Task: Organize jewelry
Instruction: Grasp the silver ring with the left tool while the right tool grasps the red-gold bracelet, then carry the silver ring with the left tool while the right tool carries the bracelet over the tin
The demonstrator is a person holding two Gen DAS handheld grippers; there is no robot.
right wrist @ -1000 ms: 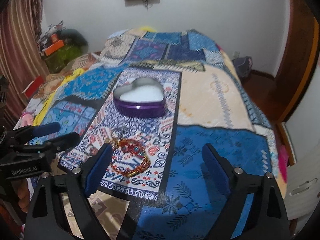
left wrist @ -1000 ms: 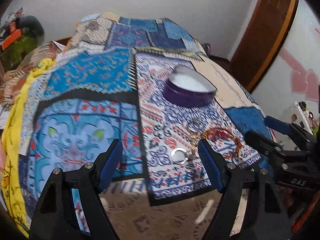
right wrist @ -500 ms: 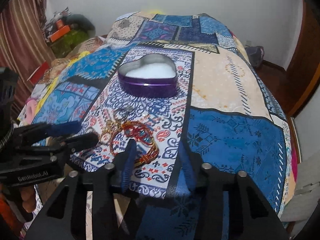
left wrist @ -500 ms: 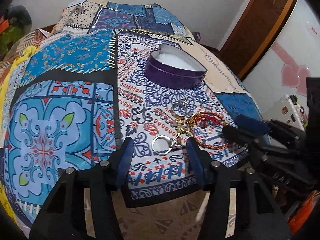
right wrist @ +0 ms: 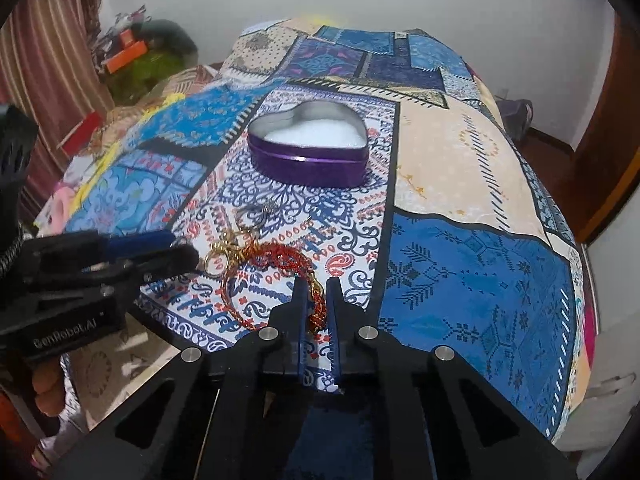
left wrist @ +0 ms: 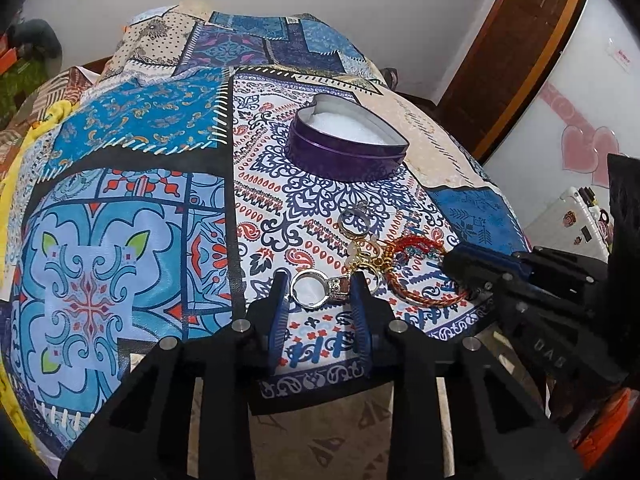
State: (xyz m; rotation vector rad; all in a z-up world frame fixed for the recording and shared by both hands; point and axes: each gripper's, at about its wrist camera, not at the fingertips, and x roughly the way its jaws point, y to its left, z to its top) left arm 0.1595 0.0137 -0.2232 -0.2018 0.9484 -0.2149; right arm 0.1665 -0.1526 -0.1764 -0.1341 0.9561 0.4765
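A purple heart-shaped tin [left wrist: 347,148] with a white lining stands open on the patterned bedspread; it also shows in the right wrist view [right wrist: 308,148]. In front of it lie a silver ring [left wrist: 316,289], a second silver ring [left wrist: 353,220], gold rings [left wrist: 365,254] and a red-and-gold bracelet [left wrist: 416,268]. My left gripper [left wrist: 320,292] has its fingers close on either side of the silver ring. My right gripper [right wrist: 316,300] is nearly shut around the near edge of the bracelet [right wrist: 272,284].
The jewelry lies near the bed's front edge [left wrist: 328,392]. A wooden door [left wrist: 508,56] stands at the right. Clutter and a striped curtain [right wrist: 44,56] are at the left of the bed. A white cabinet [left wrist: 568,216] is at the right.
Both grippers have moved forward and down to the jewelry and narrowed. The left now brackets the silver ring; the right has closed around the bracelet's edge.
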